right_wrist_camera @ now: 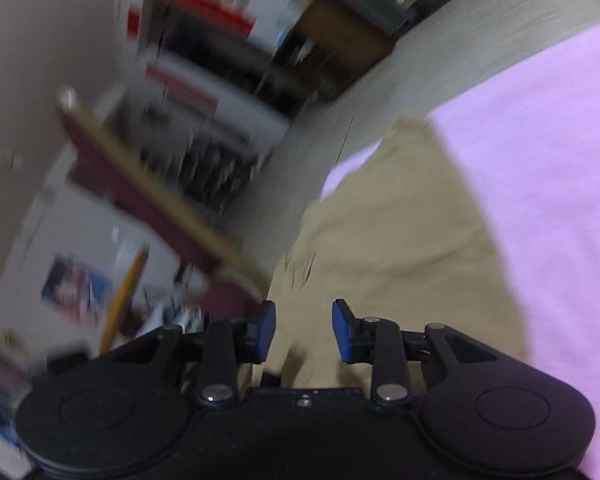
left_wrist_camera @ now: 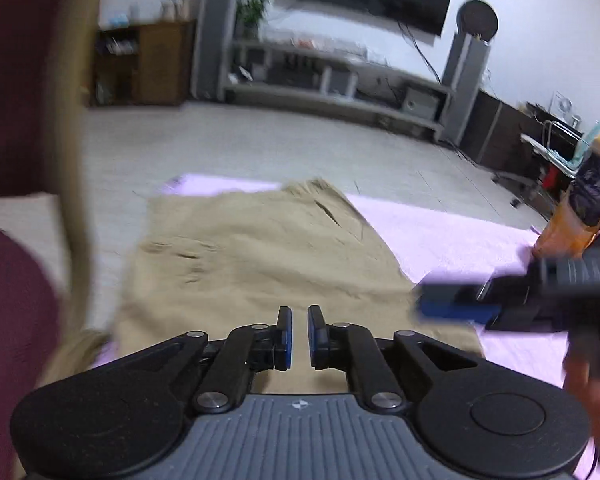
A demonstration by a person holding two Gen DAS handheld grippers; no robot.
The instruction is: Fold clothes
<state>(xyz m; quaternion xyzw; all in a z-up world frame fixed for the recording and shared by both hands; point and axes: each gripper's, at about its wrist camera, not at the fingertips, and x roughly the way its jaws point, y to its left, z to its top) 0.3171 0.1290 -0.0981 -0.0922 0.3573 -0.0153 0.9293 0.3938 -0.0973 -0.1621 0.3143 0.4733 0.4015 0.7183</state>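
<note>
A tan garment (left_wrist_camera: 256,248) lies folded flat on a pink sheet (left_wrist_camera: 460,232). My left gripper (left_wrist_camera: 299,336) hovers over its near edge, jaws a narrow gap apart, with nothing between them. My right gripper (left_wrist_camera: 456,306) shows blurred at the garment's right edge in the left wrist view. In the right wrist view the right gripper (right_wrist_camera: 304,330) is open and empty over the same tan garment (right_wrist_camera: 400,232), with the pink sheet (right_wrist_camera: 540,160) to the right.
A maroon sofa (left_wrist_camera: 16,80) with tan trim stands at the left. An orange bottle (left_wrist_camera: 580,196) stands at the right edge. A TV stand (left_wrist_camera: 332,80) and pale floor (left_wrist_camera: 260,144) lie beyond. The right wrist view is blurred.
</note>
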